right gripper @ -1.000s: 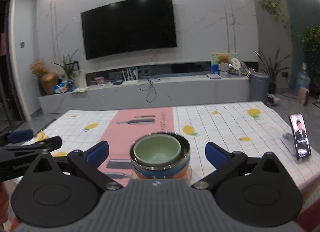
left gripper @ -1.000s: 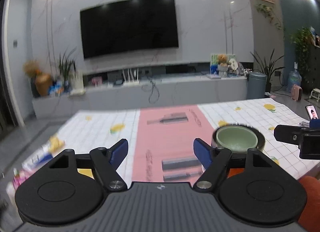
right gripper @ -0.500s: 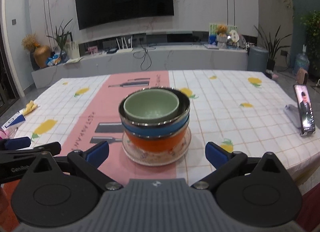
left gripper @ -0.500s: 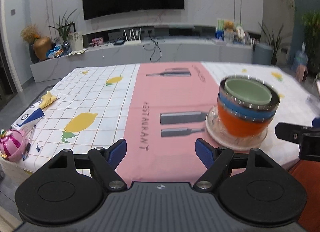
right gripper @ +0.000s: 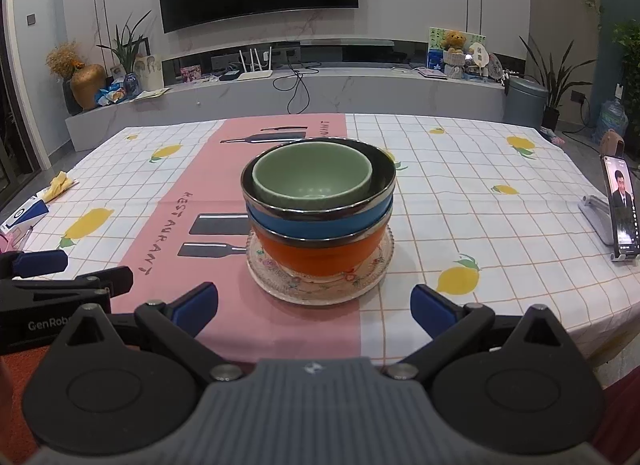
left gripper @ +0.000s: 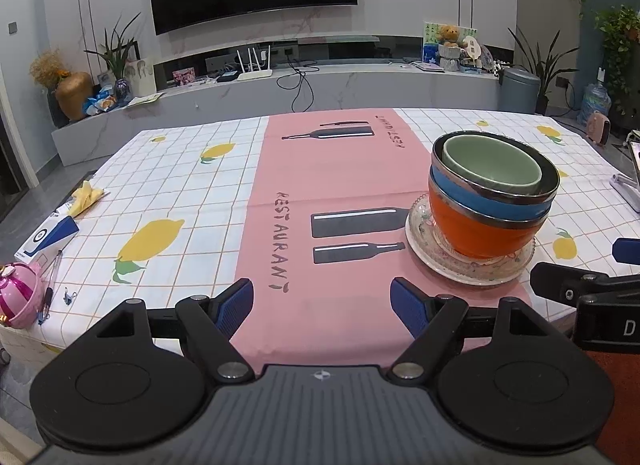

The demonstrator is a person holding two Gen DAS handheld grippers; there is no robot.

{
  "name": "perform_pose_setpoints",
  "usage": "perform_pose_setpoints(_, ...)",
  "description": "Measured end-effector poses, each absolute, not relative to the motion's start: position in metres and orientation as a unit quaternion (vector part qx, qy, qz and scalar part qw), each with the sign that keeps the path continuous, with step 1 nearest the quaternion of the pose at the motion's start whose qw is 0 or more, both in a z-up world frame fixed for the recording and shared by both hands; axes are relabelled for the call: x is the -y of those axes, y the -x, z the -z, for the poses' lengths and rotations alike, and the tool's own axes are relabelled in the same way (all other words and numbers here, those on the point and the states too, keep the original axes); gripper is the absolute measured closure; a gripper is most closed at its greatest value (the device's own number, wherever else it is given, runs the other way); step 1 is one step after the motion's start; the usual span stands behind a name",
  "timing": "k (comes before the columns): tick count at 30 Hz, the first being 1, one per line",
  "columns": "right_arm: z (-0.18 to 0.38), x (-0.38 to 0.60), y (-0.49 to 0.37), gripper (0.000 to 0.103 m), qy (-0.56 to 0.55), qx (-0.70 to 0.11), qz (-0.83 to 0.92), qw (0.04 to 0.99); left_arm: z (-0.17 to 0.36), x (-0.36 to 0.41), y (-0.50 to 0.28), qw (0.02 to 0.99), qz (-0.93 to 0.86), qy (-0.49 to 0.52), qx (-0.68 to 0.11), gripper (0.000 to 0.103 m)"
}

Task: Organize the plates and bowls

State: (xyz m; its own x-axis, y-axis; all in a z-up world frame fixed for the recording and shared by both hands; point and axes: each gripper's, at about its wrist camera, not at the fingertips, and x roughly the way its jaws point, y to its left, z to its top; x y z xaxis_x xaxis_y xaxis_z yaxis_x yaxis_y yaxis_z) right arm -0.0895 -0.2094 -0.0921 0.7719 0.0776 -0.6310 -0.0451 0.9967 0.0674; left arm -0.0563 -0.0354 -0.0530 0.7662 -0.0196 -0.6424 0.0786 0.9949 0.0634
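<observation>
My left gripper (left gripper: 322, 305) and right gripper (right gripper: 314, 305) both gape empty. Green ceramic bowl (right gripper: 312, 177) sits mouth-up in blue (right gripper: 316, 223) and orange steel-rimmed bowls (right gripper: 316, 259) on a glass plate (right gripper: 320, 285), mid lemon-print tablecloth (right gripper: 480, 217), living room.

The pink runner (left gripper: 340, 193) down the middle of the tablecloth (left gripper: 180, 185) carries the word "RESTAURANT" in dark letters, running from mid-table toward the near edge, beside printed bottle shapes. A second, smaller line of print near the far edge is too small to read. In the right wrist view, the left gripper (right gripper: 76, 289) body shows "GenRob", cut off. In the left wrist view, the right gripper (left gripper: 592, 265) shows a "D".
</observation>
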Motion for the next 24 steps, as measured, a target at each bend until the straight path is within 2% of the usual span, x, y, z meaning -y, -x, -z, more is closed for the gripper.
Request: perform_pose_setpoints(24, 0.0905, 0.2072, 0.0921, 0.003, -0.019, -0.332, -0.036, 0.942, 0.0476, 0.0332, 0.059, 0.941, 0.028, -0.041, -0.335, 0.012)
